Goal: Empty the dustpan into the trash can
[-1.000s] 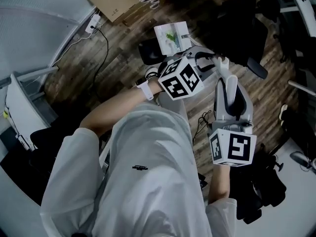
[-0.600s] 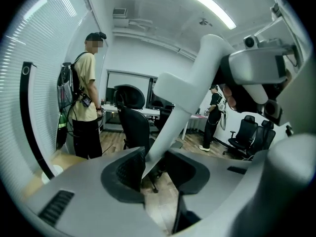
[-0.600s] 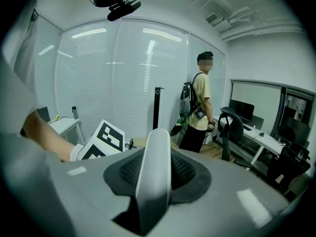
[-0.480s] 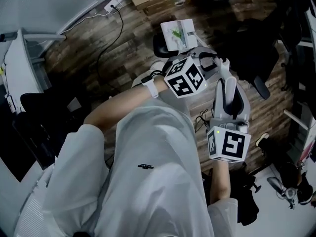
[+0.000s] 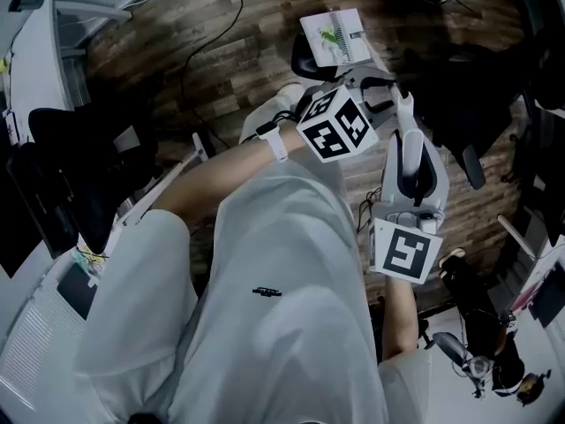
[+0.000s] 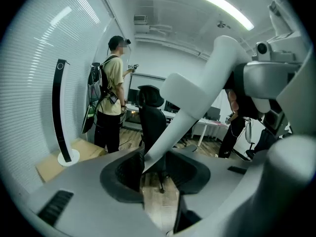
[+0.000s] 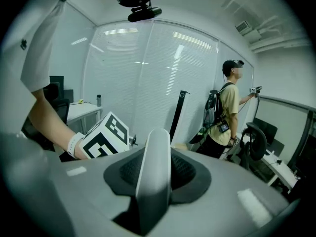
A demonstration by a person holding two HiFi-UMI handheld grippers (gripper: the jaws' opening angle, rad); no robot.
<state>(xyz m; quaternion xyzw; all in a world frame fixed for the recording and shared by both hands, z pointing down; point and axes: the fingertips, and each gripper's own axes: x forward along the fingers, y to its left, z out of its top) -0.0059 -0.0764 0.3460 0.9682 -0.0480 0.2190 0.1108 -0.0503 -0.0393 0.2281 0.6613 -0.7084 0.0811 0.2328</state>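
Observation:
A white bar-like dustpan handle [image 7: 154, 162] stands between the pads of my right gripper [image 7: 155, 179], which is shut on it. In the left gripper view the same handle [image 6: 197, 88] runs slantwise down into my left gripper [image 6: 158, 171]. Those jaws have just been opening a little, and the handle's end still fills the gap between the pads. From the head view the left gripper [image 5: 380, 91] and right gripper [image 5: 404, 124] sit close together in front of the person's body. Beyond them a flat white panel with green bits [image 5: 334, 38] lies over a dark shape; I cannot tell whether it is the pan.
A person in a yellow shirt with a backpack [image 6: 111, 102] stands by the blinds. A black office chair [image 6: 150, 115] is straight ahead. Cardboard [image 6: 54, 164] and a tall black post [image 6: 59, 112] are at the left. Cables [image 5: 212, 51] cross the wood floor, with dark chairs [image 5: 62, 175] on both sides.
Both grippers have stayed together on the handle and rolled a little. The floor has slid past: the cardboard has left the top edge, and a dark chair and white frame have come in at left.

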